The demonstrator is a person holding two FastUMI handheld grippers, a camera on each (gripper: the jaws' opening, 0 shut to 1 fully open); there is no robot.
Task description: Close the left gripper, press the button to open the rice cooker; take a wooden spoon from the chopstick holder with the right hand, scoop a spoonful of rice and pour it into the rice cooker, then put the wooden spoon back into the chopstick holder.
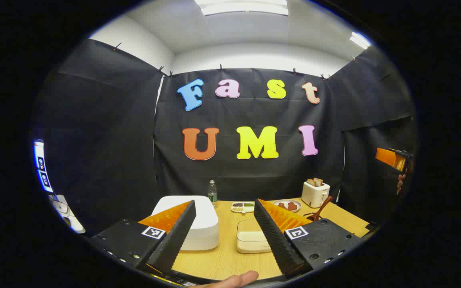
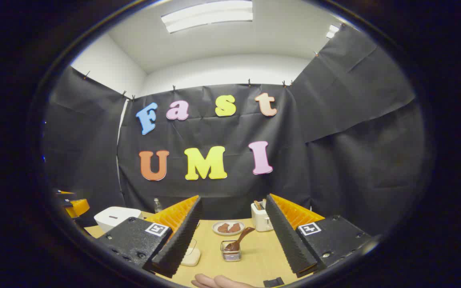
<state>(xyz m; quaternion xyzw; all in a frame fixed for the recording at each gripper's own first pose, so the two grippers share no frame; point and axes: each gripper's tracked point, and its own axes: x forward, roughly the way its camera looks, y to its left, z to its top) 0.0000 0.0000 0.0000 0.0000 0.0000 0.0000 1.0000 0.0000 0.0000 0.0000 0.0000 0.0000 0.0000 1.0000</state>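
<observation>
Nearest the lens, the left gripper (image 1: 224,228) hangs released above the table (image 1: 222,260), before the lidded rice cooker (image 1: 192,222). Right gripper (image 2: 232,232) gapes too (nothing held); beyond it, the wooden spoon (image 2: 239,239) leans in its chopstick holder (image 2: 231,253).

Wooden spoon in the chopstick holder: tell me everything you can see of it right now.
The wooden spoon looks dark reddish-brown. It stands bowl-down in the chopstick holder, a small see-through mesh box on the wooden table. Its handle leans up and to the right in the right gripper view, toward the toaster. Neither hand-held gripper touches it.
</observation>
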